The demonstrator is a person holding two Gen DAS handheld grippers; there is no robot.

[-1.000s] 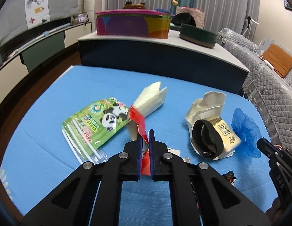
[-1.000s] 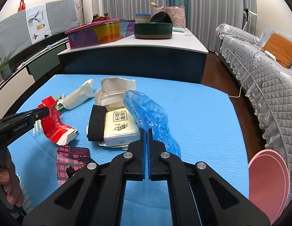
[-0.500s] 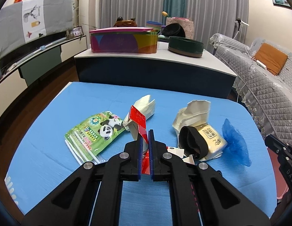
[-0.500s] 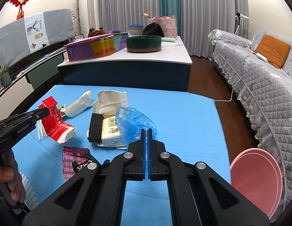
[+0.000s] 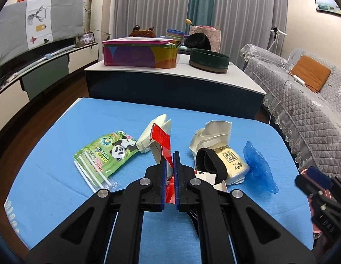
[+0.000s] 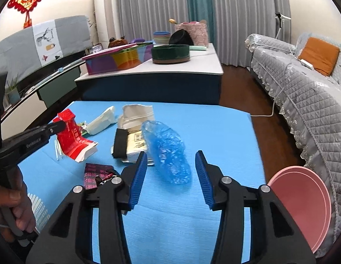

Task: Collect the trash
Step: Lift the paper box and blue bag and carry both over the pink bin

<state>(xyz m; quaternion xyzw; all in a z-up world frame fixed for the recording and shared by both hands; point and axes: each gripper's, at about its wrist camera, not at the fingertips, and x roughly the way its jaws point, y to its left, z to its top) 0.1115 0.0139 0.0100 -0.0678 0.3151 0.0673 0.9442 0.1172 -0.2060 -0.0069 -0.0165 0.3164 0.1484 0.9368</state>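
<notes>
Blue plastic bag [image 6: 168, 151]: crumpled, lies on the blue tabletop [image 6: 225, 136] straight ahead of the right tool [image 6: 171, 177], roughly centred betw. its spread fingers. Long axis runs near-to-far, tilted slightly left at the far end, so approx. in line w/ the fingers.
Right tool: released, jaws wide apart, nothing held; bag not yet touched as far as visible.
Key relation: bag lies just fwd of the fingertips. Right hand clearly nearer; judged next move = short advance & drop, then close across the bag's narrow width.
Left tool [image 5: 169, 173]: clenched on the red carton wrapper [image 5: 161, 138], lifted off the tabletop; busy, so not avail. for the bag.
Just beside bag, left: tissue pack w/ black band [image 6: 129, 142], touching or nearly so; the left finger could snag it when closing. Thin film may slip or bunch.
Further left: white paper bag [image 6: 137, 115], cream pouch [image 6: 102, 121], panda-print straw pack [image 5: 106, 151], dark red printed wrapper [image 6: 96, 172] near the right tool's left finger.
Right edge: pink bin [image 6: 302, 202] beside the tabletop, below its level; probably the drop spot. Path from bag to it looks unobstructed.
Progress: early; most trash not yet collected.
</notes>
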